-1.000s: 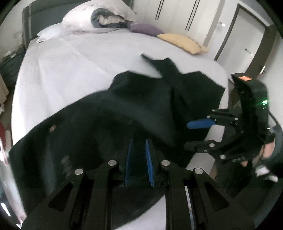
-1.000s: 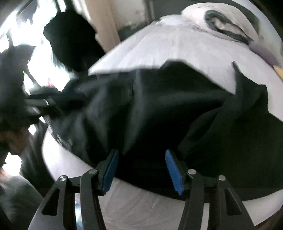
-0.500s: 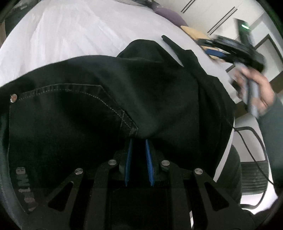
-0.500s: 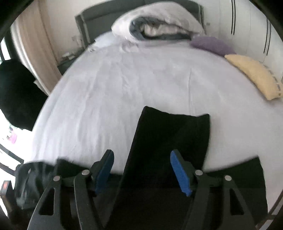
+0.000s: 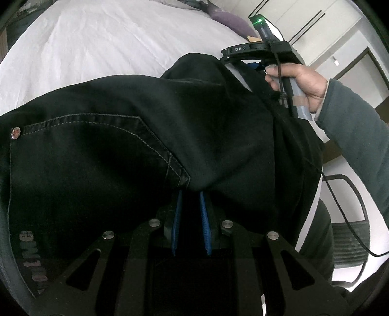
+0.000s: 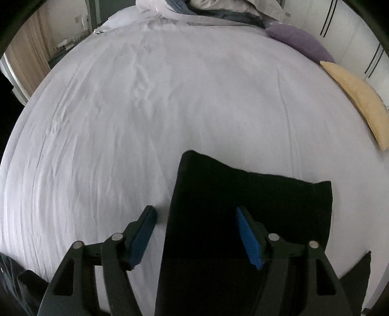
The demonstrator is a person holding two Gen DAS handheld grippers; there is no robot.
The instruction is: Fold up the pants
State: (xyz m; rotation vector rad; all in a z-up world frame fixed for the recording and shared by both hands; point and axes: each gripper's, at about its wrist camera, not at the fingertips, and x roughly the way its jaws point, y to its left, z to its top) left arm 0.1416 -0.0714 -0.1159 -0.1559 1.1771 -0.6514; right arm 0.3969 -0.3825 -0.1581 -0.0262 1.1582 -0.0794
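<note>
Left wrist view: the left gripper (image 5: 190, 194) is clenched on the black pants (image 5: 121, 150), its blue pads drawn close together with a bunch of the dark fabric pinched at their tips, just below a stitched pocket corner. The pants fill most of this view, lifted up in front of the camera, with a metal rivet (image 5: 16, 132) at the left end of the pocket seam and pale lettering low on the left. Beyond them lies the white bedsheet (image 5: 102, 43). At upper right the person's right hand (image 5: 304, 85) grips the handle of the right gripper, whose body sits against the upper edge of the fabric.

In the right wrist view, the right gripper (image 6: 195, 218) is released, jaws spread wide, holding nothing. A pant leg (image 6: 243, 206) lies flat on the bedsheet (image 6: 145, 109) between and beyond its fingers, the hem end pointing toward the headboard. A purple pillow (image 6: 299, 41) and a yellow pillow (image 6: 357, 99) rest along the right edge of the bed, with a rumpled duvet (image 6: 206, 9) at the head.
</note>
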